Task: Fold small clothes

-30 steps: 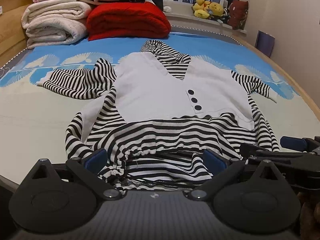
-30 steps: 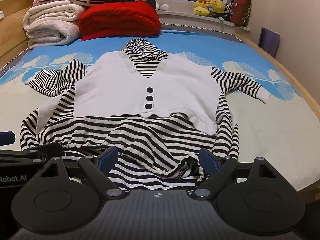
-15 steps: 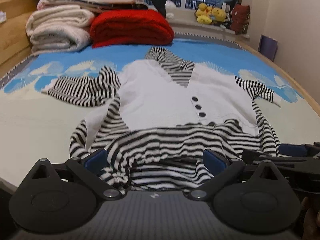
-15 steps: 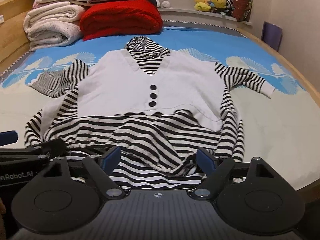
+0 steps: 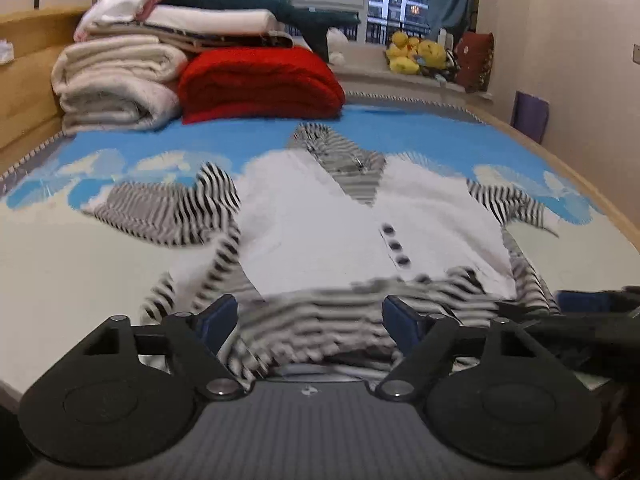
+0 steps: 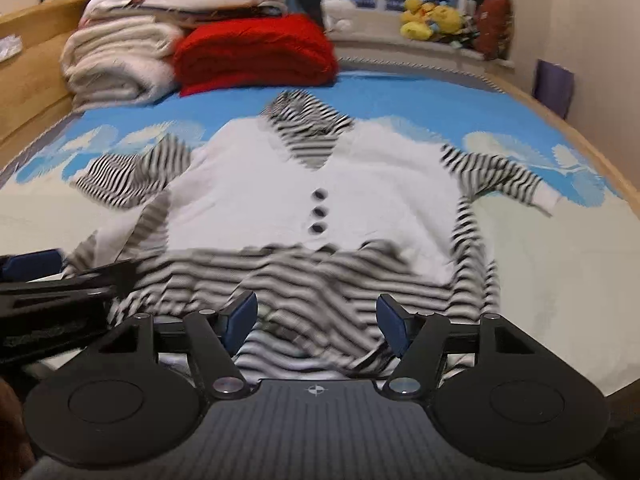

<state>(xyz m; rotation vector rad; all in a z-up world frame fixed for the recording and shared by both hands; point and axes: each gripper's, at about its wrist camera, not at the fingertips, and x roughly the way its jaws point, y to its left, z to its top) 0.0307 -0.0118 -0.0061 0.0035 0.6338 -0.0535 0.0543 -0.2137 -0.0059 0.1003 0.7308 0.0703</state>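
Both views were motion-blurred. The left gripper (image 5: 308, 316) stood with its jaws wide apart; the striped hem of the small garment (image 5: 320, 240) lay in the gap between its blue pads (image 5: 218, 314), though whether cloth touched either pad could not be told. The right gripper (image 6: 318, 320) likewise had its jaws spread, with bunched striped fabric of the garment (image 6: 312, 192) between and just ahead of its pads (image 6: 390, 322); contact there could not be confirmed either.

The garment lay face up on the bed (image 5: 60, 272), straight ahead of both sets of jaws: a white vest panel with three dark buttons (image 6: 318, 212) over a black-and-white striped body; the striped hood (image 6: 306, 120) pointed away from the jaws; one sleeve (image 5: 168, 208) ran out to the left of the left jaws, the other sleeve (image 6: 504, 176) to the right of the right jaws.

Seen from the left wrist, the right gripper (image 5: 592, 312) lay just to the right of the jaws; seen from the right wrist, the left gripper (image 6: 52, 276) lay just to their left.

Well beyond the garment were rolled white bedding (image 5: 116, 80) and a folded red blanket (image 5: 260, 84); yellow plush toys (image 5: 416, 54) sat on the far sill.
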